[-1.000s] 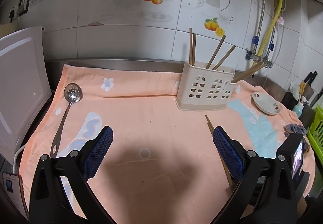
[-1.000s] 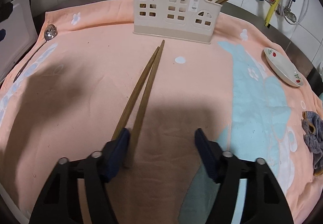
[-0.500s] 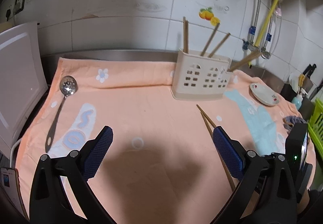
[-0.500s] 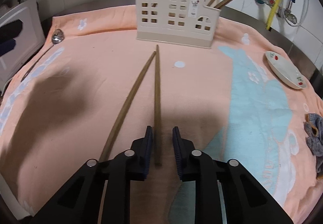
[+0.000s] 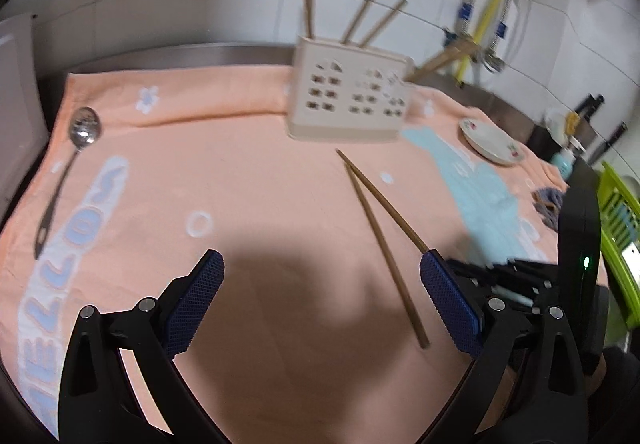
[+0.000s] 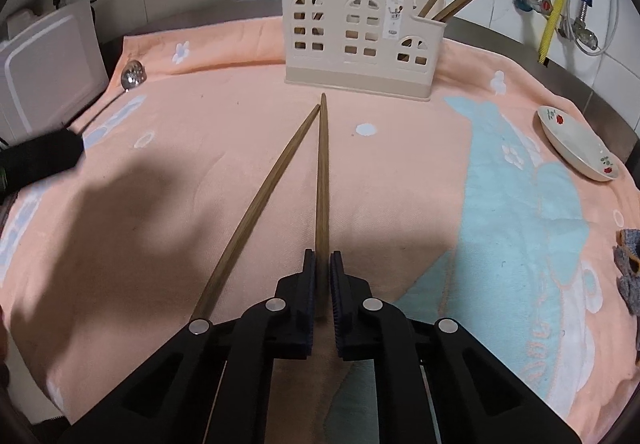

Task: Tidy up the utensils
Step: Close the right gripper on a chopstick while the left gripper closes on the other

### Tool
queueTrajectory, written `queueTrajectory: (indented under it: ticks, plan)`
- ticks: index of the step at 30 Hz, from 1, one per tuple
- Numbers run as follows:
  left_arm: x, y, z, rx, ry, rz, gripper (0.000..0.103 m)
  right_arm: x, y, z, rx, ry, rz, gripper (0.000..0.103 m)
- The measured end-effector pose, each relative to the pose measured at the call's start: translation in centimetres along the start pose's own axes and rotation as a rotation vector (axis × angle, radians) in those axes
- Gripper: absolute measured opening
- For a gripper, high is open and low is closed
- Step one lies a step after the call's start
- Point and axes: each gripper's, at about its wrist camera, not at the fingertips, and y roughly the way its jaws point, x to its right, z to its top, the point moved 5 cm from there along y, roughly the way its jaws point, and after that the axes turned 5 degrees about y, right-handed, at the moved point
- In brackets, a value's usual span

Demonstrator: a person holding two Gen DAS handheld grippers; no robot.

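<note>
My right gripper (image 6: 322,264) is shut on a brown chopstick (image 6: 322,172) that points at the cream utensil holder (image 6: 360,40). A second chopstick (image 6: 260,204) lies on the peach towel just left of it, tips nearly touching. The holder has several chopsticks standing in it. My left gripper (image 5: 320,284) is open and empty, low over the towel; in its view both chopsticks (image 5: 380,220) lie to its right, with the holder (image 5: 348,100) beyond. A metal slotted spoon (image 5: 76,148) lies at the towel's left edge; it also shows in the right wrist view (image 6: 132,76).
A small white dish (image 6: 576,142) sits at the right of the towel (image 6: 180,184). A grey cloth (image 6: 628,268) lies at the far right edge. A white board (image 6: 44,64) stands at the left. Pipes and taps (image 6: 560,4) run along the tiled back wall.
My right gripper has closed from open onto one chopstick and swung it apart from the other at the near end. My left gripper has pulled back and tilted; its view is blurred.
</note>
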Motion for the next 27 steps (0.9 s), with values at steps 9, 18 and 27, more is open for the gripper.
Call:
queueTrajectory:
  ticks: [9, 18, 27]
  plan:
    - [3.4, 2.6, -2.0, -0.082, 0.012, -0.113, 0.077, 1.6, -0.8, -0.7, 0.015, 0.002, 0.034, 0.006]
    - [4.7, 4.4, -2.7, -0.136, 0.012, -0.16, 0.053, 2.5, -0.8, -1.5, 0.007, -0.005, 0.054, 0.007]
    - [6.9, 6.8, -3.6, -0.195, 0.026, -0.168, 0.03, 3.3, -1.7, -1.5, 0.024, 0.016, 0.085, 0.006]
